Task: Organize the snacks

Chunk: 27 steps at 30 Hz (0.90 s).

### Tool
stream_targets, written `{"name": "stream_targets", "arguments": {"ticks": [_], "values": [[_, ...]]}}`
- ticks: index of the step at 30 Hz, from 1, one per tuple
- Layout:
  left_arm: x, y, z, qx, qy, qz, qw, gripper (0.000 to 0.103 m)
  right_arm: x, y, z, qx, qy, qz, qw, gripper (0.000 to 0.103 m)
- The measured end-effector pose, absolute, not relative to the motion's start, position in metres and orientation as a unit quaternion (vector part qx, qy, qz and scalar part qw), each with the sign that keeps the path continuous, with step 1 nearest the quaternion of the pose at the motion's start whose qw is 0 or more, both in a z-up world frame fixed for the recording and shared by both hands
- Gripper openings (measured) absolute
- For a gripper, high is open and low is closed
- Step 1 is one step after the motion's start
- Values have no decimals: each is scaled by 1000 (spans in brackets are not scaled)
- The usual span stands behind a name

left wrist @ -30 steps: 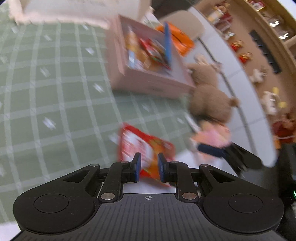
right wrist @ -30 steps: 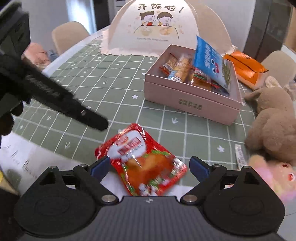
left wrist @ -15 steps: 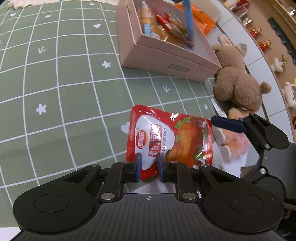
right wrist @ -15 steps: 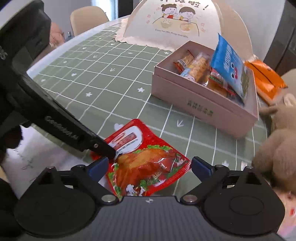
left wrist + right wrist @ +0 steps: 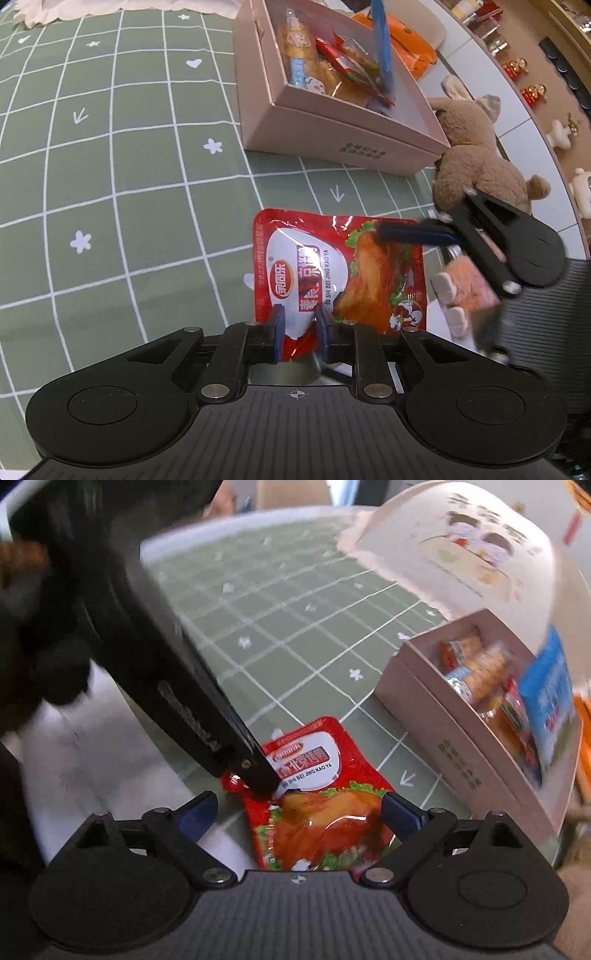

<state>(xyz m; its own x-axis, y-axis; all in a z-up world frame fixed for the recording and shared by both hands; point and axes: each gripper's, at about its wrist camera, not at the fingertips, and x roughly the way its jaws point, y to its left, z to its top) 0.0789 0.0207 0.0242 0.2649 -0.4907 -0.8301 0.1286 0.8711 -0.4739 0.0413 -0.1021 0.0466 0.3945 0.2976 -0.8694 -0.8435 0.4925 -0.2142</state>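
Roast-duck snack packet (image 5: 338, 275) is pinched at its near corner by left gripper (image 5: 299, 328); right gripper (image 5: 299, 808), now closer, is spread wide around it. Pink box (image 5: 343, 144) at 12 o'clock is judged next.

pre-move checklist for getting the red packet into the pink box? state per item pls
1. Left claw shut on the red packet: ok, pinching its near edge.
2. Right claw open wide enough to take it: ok, fingers spread either side of the packet.
3. Right claw actually touching the packet: cannot tell; one finger lies over the far corner.
4. Packet clear of the tablecloth: cannot tell, it looks flat or barely lifted.
5. Room in the pink box: ok, bare floor at the near right corner.
6. Path to the box: ok; the brown plush toy sits beside it, off to the right.
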Motion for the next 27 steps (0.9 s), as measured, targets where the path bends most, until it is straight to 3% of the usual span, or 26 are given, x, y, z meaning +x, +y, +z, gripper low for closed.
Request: {"name": "stream_targets", "arguments": {"ticks": [4, 7, 15, 21, 22, 23, 27], "values": [[83, 23, 25, -153, 568, -196, 784, 23, 67, -97, 35, -329, 415, 377, 760, 103], [86, 30, 23, -171, 571, -196, 779, 19, 96, -111, 29, -234, 483, 379, 754, 103], [96, 62, 40, -226, 536, -190, 791, 19, 65, -114, 25, -144, 486, 248, 825, 100], [93, 89, 51, -249, 521, -174, 798, 19, 58, -97, 33, -96, 501, 204, 835, 81], [92, 92, 54, -248, 519, -174, 799, 19, 60, -98, 35, -85, 504, 198, 836, 73], [92, 94, 56, -248, 517, -176, 800, 19, 62, -98, 40, -74, 506, 195, 837, 57], [91, 97, 69, -249, 502, -191, 806, 19, 69, -110, 50, -23, 527, 168, 833, 52]]}}
